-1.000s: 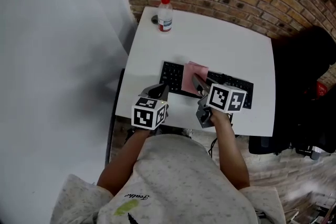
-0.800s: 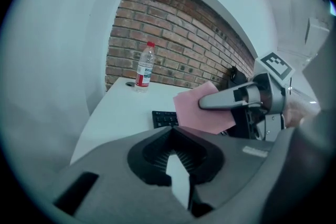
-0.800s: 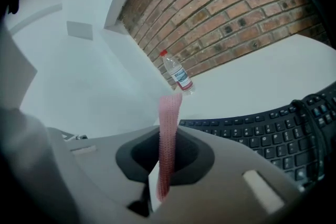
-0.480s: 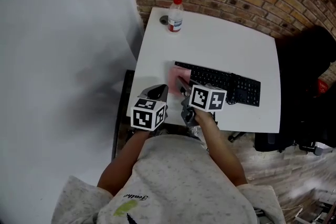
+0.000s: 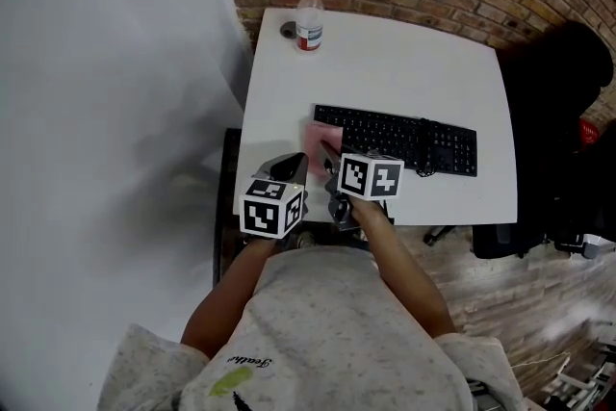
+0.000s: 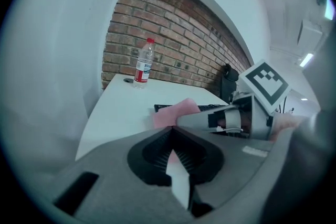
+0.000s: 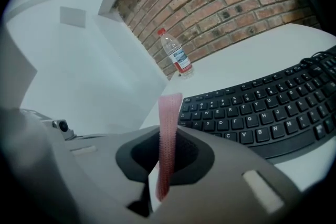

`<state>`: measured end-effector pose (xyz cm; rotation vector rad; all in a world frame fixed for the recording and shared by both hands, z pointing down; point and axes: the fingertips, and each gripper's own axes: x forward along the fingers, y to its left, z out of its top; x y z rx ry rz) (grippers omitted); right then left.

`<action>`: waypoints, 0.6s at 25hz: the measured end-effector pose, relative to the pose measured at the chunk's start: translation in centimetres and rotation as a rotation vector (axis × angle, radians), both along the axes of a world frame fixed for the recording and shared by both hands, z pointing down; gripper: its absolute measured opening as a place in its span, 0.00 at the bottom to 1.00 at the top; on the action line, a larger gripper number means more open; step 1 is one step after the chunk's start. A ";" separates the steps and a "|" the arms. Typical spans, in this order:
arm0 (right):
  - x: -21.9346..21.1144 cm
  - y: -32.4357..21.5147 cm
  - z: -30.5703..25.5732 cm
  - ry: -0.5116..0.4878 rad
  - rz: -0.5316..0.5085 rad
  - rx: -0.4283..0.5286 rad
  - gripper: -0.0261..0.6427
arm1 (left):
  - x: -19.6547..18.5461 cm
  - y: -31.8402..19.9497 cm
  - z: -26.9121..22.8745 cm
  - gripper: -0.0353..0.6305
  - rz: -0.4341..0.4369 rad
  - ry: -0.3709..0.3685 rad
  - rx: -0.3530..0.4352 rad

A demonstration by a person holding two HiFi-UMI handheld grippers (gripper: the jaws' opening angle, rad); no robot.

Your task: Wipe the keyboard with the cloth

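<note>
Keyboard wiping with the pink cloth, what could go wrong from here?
1. The right gripper holds the cloth in a narrow pinch, so dragging it over the keys might pull it free.
2. Nothing steadies the keyboard. The left gripper is shut, empty and off it, so a stroke could slide it across the table.
3. The cloth sits at the keyboard's left end, near the table's edge, so a leftward stroke could overshoot.

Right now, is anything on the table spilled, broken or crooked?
Nothing stands out. The bottle stands upright and capped at a far corner of the table, the keyboard lies flat, and the pink cloth is clamped in the right gripper by the keyboard's left end.
</note>
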<state>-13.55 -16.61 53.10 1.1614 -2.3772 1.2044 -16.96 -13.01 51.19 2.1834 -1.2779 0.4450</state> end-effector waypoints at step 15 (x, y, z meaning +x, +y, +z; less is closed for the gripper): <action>3.7 0.0 0.5 0.003 0.050 -0.003 0.07 | 3.2 -0.2 0.0 0.05 0.067 -0.019 0.001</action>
